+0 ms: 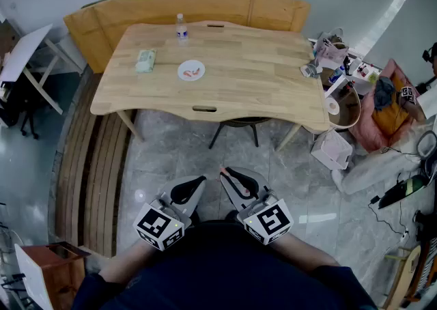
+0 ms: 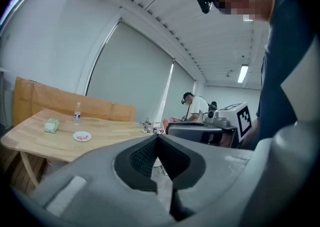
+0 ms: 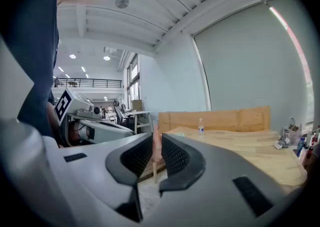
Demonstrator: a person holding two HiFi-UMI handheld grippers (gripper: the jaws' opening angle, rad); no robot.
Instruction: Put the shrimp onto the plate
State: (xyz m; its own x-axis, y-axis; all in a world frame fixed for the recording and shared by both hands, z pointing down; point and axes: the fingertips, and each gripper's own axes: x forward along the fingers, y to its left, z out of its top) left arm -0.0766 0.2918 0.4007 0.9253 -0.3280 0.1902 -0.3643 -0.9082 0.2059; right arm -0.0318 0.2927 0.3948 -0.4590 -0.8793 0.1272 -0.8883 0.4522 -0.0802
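The right gripper [image 1: 227, 175] pinches a pink shrimp [image 3: 156, 146] in its jaws, near the person's body and well apart from the tabletop [image 1: 266, 76]. The left gripper [image 2: 158, 140] has its jaws pressed together, empty. This looks like the carry step: next, reach far forward to the white plate [image 1: 191, 70].

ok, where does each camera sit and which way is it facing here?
Head view: on the person's head, looking steeply down at table and floor; shows left gripper, right gripper, forearms, torso.
Left gripper view: on the left gripper, looking along its closed, empty jaws toward the table; torso at right.
Right gripper view: on the right gripper, looking along jaws clamped on a shrimp toward the table; torso at left.
Shared: all three show the bottle.
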